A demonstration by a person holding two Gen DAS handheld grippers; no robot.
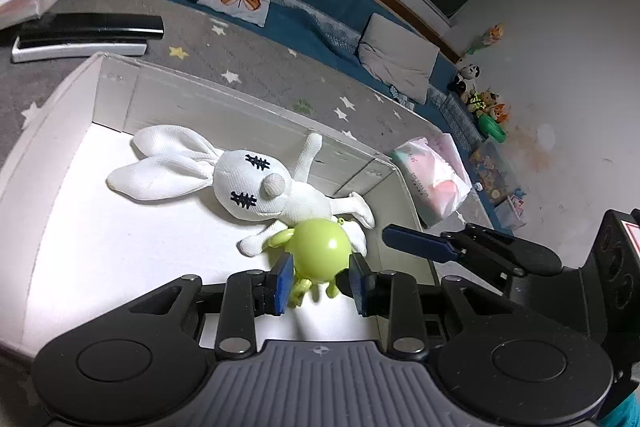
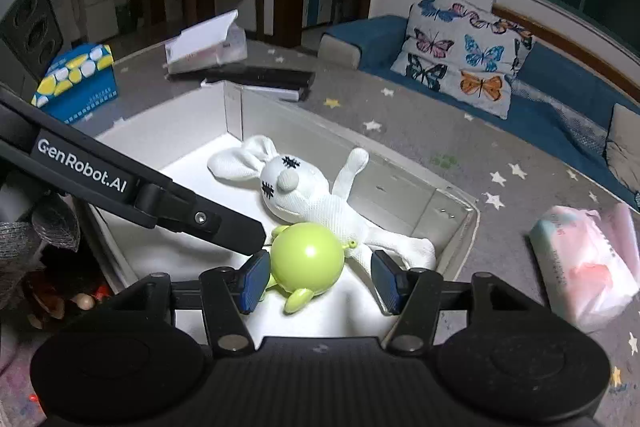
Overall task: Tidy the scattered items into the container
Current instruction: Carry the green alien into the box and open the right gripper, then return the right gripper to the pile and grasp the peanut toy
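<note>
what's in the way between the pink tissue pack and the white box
Nothing visible lies on the rug between the tissue pack and box; only the box's own wall. Inside, the rabbit and green toy fill that end.

Glossy plastic green toy [image 1: 320, 251], knitted cloth rabbit [image 1: 248, 183]

A grey star-patterned rug [image 2: 400, 115] carries the white box [image 2: 472, 227]. Beyond the box lie black and white bars [image 2: 260, 79]; to its right, a pink tissue pack [image 2: 584, 263].
</note>
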